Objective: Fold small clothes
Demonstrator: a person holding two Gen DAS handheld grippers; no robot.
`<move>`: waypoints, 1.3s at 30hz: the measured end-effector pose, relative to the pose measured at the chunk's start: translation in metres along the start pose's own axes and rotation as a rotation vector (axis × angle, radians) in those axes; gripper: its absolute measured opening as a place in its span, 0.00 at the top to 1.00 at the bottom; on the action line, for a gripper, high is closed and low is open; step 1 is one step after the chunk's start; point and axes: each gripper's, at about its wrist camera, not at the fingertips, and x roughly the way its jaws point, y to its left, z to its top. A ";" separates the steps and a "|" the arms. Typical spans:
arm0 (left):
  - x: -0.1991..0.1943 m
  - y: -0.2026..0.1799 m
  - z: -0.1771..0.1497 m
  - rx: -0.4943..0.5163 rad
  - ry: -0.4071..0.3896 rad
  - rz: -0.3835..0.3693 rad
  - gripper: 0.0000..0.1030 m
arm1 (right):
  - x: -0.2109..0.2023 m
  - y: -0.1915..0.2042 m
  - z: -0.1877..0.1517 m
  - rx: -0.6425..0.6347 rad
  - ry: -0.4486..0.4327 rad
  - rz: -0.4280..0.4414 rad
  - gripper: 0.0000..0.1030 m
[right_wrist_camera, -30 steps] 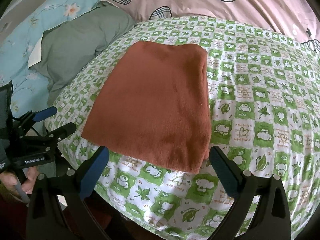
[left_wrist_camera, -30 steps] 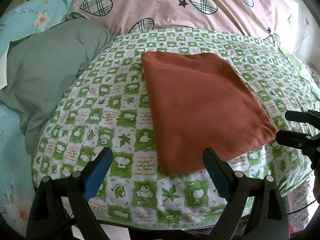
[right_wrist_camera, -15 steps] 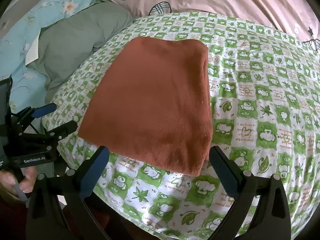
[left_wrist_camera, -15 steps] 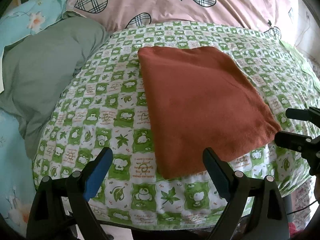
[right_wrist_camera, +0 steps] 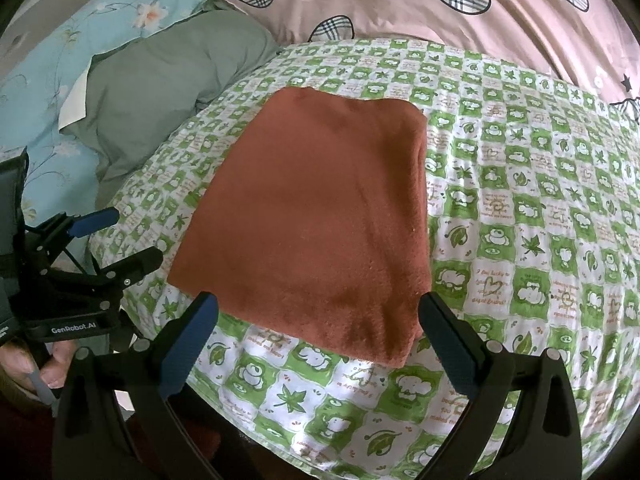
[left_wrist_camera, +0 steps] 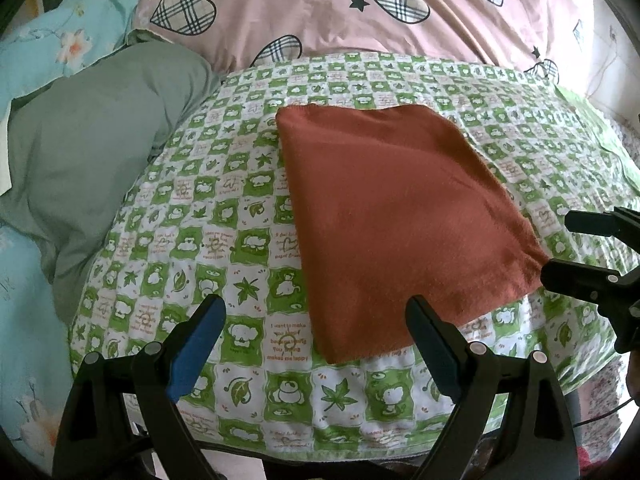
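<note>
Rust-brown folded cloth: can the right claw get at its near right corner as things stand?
Probably yes. The right claw is open, and the rust-brown folded cloth lies flat on the green checked cover with its near edge just ahead of the fingers and nothing between.

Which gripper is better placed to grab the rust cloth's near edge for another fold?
Right, probably. The right gripper frames the rust cloth's near edge, open; the left gripper sits left of its corner.

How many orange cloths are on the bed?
1. The orange cloth lies folded flat on the green checked sheet, just ahead of both open grippers. Nothing shows whether another is hidden.
</note>
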 end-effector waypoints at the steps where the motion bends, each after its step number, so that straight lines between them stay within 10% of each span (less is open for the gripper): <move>1: 0.000 0.000 0.000 0.001 0.000 0.000 0.11 | 0.000 0.000 0.000 -0.001 0.001 0.001 0.03; 39: 0.001 0.000 0.000 -0.001 -0.002 -0.006 0.11 | 0.003 -0.001 -0.003 -0.004 0.014 0.005 0.03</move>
